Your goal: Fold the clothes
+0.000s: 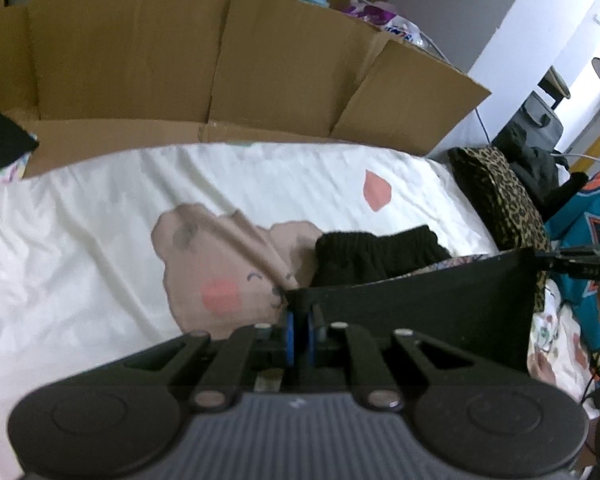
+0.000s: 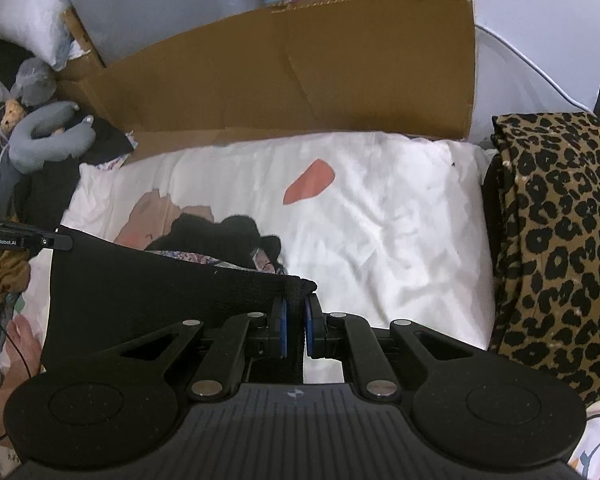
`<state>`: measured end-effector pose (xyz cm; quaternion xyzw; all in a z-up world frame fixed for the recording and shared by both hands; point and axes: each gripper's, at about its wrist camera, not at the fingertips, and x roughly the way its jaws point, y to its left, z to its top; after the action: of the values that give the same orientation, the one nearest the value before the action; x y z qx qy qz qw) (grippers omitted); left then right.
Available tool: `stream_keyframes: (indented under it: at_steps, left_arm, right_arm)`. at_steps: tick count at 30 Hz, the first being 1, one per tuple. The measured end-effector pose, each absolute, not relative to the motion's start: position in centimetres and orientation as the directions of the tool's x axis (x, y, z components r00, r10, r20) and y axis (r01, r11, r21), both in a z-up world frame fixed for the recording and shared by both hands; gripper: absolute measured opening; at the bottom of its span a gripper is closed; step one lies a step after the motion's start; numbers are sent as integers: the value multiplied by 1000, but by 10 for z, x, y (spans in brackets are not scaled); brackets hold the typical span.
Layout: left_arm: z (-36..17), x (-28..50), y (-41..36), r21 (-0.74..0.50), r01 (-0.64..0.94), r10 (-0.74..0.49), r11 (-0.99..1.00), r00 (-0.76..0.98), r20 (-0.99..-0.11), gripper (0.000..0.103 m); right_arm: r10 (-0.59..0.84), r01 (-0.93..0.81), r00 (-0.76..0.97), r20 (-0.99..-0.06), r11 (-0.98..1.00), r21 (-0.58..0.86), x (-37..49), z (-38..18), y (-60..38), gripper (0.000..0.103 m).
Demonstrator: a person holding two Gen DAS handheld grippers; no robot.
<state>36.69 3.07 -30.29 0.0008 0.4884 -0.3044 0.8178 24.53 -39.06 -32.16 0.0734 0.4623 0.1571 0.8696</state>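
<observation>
with both the left gripper [image 1: 300,330] and right gripper [image 2: 294,330] pinching the black garment [image 2: 160,300] taut between them, keep its top edge level above the white bedsheet [image 2: 380,240].

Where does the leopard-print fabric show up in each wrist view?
Left wrist: leopard-print fabric at the right edge of the bed, small, beyond the black garment.
Right wrist: it fills the right side, large.
Shared landmark: the pink petal print on the white sheet.

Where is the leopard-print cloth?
The leopard-print cloth lies at the bed's right edge in the right wrist view, beside the white sheet, below the cardboard box.
</observation>
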Motion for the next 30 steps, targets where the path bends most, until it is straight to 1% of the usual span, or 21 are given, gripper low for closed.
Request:
stream_keyframes:
  at_steps: [9,22,30]
  left_arm:
    - [-306,403,8,-254,567,-483,784,298,-823,7]
    - [-339,435,0,-276,522,-478,807,304,-824,7]
    - [-346,448,-7,-273,519,-478,810,312,-821,7]
  right_arm:
    - [317,-161,556,-769,948,275,270,-329,-395,7]
    - [280,-117,559,-780,958,260,291,-342,-402,7]
    - [258,-75,554,-792,963,261,302,-355,-407,7]
